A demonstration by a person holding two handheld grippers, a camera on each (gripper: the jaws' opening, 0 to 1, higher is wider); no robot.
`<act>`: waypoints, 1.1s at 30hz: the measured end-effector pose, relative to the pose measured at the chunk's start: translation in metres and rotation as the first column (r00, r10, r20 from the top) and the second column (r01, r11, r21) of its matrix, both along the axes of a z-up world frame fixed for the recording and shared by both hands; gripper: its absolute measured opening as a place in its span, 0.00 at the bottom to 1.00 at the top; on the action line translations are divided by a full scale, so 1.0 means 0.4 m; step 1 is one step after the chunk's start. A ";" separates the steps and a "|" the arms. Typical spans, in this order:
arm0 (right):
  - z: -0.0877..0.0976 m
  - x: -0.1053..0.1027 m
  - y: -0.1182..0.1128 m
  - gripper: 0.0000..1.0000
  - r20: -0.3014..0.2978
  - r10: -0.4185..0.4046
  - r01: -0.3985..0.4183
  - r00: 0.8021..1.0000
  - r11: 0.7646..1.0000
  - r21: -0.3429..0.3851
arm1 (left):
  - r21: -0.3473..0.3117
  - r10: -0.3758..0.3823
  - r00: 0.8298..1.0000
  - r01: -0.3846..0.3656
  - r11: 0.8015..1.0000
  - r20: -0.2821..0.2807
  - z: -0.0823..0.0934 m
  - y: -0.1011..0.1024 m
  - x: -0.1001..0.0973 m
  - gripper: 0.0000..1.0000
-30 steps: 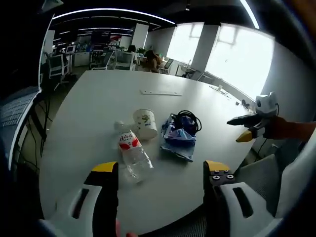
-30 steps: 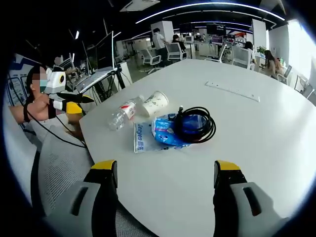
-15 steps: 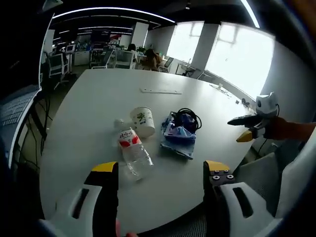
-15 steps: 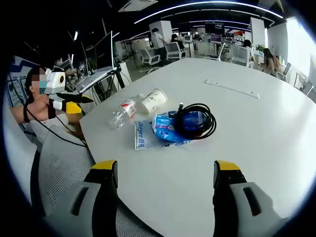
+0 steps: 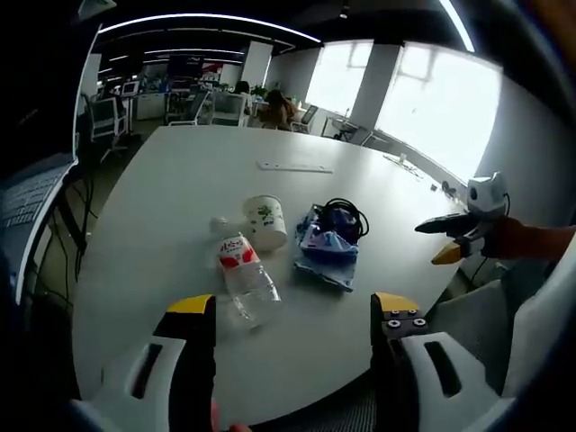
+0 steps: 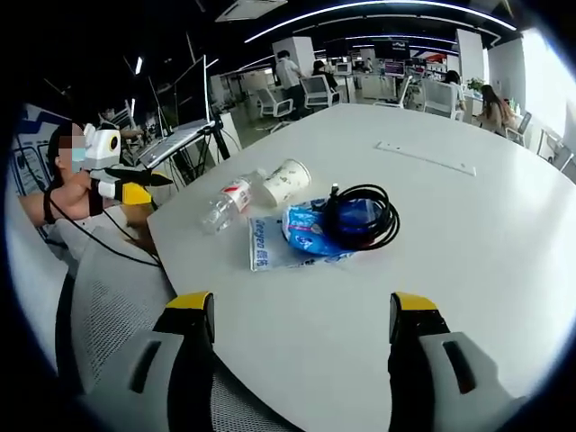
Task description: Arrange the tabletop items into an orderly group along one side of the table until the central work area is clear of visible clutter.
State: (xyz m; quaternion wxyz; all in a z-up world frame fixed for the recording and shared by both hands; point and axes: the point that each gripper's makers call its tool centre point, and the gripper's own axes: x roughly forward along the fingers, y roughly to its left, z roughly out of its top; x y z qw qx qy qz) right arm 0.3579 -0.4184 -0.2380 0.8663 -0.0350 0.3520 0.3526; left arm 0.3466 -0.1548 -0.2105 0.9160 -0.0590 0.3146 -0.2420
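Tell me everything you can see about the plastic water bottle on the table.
The plastic water bottle is clear, looks empty, and lies on its side on the white table, wearing a red and white label. Its cap end lies close beside the tipped paper cup; I cannot tell if they touch. In the right gripper view it lies near the table's edge. Neither gripper touches it.

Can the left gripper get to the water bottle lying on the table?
Probably yes. The left gripper is open, and the water bottle lies on its side just ahead of its jaws on the table, with nothing between them. The paper cup lies beyond it.
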 end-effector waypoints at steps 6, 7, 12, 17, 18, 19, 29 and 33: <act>-0.001 0.004 0.006 0.79 -0.001 0.002 -0.002 1.000 1.000 0.002 | 0.002 -0.002 1.000 0.002 1.000 -0.002 -0.002 -0.001 -0.002 0.71; -0.002 0.004 0.007 0.79 -0.002 0.004 -0.004 1.000 1.000 0.001 | 0.003 -0.002 1.000 0.002 1.000 -0.003 -0.002 0.000 -0.002 0.70; -0.001 0.001 0.011 0.79 -0.003 0.009 -0.009 1.000 1.000 0.000 | 0.003 0.006 1.000 -0.006 1.000 -0.002 -0.003 0.010 -0.005 0.70; 0.001 0.001 0.008 0.79 -0.001 0.005 -0.005 1.000 1.000 0.000 | 0.001 0.011 1.000 -0.011 1.000 -0.005 -0.005 0.013 -0.008 0.70; 0.002 0.002 0.005 0.79 0.000 0.002 -0.002 1.000 1.000 0.001 | 0.000 0.011 1.000 -0.011 1.000 -0.006 -0.006 0.013 -0.009 0.70; 0.002 0.002 0.003 0.79 0.000 0.001 -0.001 1.000 1.000 0.001 | 0.000 0.011 1.000 -0.011 1.000 -0.007 -0.007 0.014 -0.009 0.70; -0.003 -0.004 -0.002 0.79 -0.007 -0.011 0.011 1.000 1.000 0.004 | 0.003 0.005 1.000 -0.005 1.000 -0.014 -0.010 0.012 -0.006 0.69; -0.004 -0.007 -0.003 0.79 -0.010 -0.013 0.013 1.000 1.000 0.005 | 0.006 -0.001 1.000 0.001 1.000 -0.013 -0.010 0.012 -0.003 0.69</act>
